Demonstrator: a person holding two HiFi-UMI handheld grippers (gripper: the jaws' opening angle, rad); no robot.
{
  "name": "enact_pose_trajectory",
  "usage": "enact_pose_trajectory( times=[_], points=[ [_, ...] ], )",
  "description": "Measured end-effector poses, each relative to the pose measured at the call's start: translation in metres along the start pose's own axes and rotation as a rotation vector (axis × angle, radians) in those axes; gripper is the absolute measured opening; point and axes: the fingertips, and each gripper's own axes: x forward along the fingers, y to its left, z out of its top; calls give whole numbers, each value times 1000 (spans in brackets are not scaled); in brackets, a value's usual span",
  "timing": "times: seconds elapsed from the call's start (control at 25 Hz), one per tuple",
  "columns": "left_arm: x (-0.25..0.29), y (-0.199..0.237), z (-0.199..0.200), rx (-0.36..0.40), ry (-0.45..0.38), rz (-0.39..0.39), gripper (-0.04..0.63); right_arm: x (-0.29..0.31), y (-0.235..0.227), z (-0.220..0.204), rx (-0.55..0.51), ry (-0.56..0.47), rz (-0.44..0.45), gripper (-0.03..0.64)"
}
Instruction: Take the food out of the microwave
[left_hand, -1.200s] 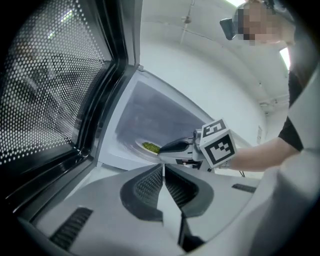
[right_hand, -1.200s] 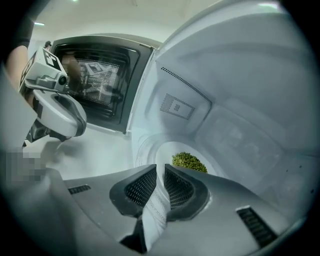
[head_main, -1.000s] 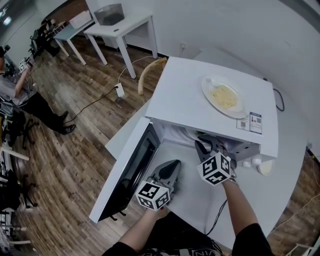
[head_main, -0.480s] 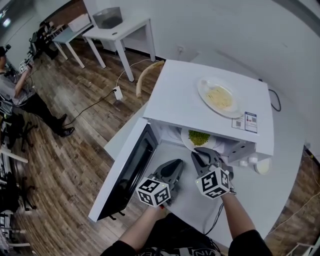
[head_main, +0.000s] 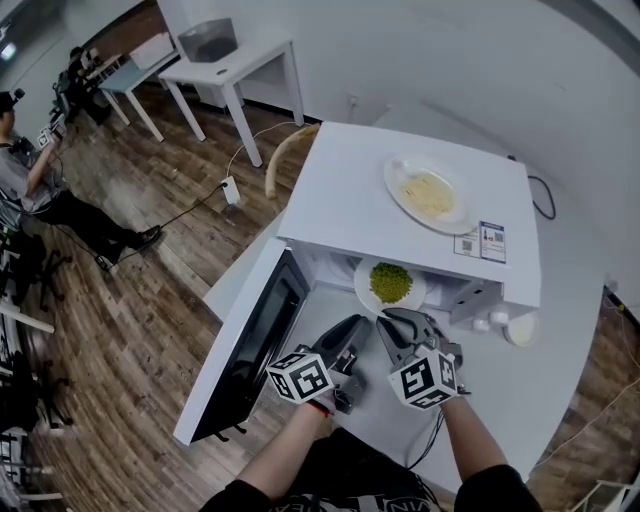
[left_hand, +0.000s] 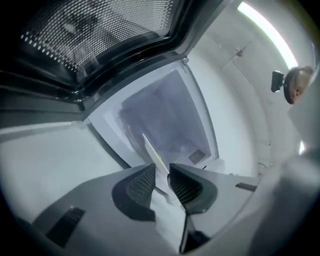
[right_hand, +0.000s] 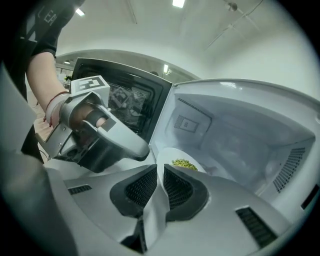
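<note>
1. Dark-glass microwave door (head_main: 252, 348) stands swung open at far left, close beside my left gripper (head_main: 350, 325). Risk: I knock it with that gripper or forearm and it swings into the exit path.
2. Its jaws are nearly together, with only a thin slit. The plate rim shows edge-on in line with that slit, but the right gripper view puts the tip just beside the rim, not on it. My read is that it grips nothing, so there's no support from this side.
3. White plate (head_main: 362, 290) with the green food (head_main: 391, 282) sits at the mouth of the microwave (head_main: 340, 190), far part under the roof, near part out past the opening.
4. Clamped on the plate's near rim is my right gripper (head_main: 393, 318), a one-sided pinch. Main risk: the plate's weight hangs beyond the pinch, so it may droop or twist in the jaws once it's clear of the cavity. The loose green bits would then roll off. The rim looks smooth, so slip is plausible too.
5. Lifting too early could knock the far rim on the cavity ceiling. Dragging fast could snag the front edge.
6. Further right, up top, a second plate (head_main: 392, 185) of pale yellow food (head_main: 428, 192) rests on the microwave roof. If I jolt the case, it could slide.
</note>
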Motion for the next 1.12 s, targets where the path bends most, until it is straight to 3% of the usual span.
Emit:
enact_pose_trajectory(
  times=[0.44,0.68,0.88,1.12],
  points=[
    [19,-4,-8,-220,-39,-76,78,-6,9,2,-22,-29,11,60],
    [19,3,-12,-270,-42,-41,78,-12,14,5,-52,-54,39,58],
    [21,2,-12,-299,-55,-68,78,-13,14,5,-25,-70,40,58],
    [23,-5,-13,-463,-108,-113,78,-16,14,5,-51,-74,44,58]
  ],
)
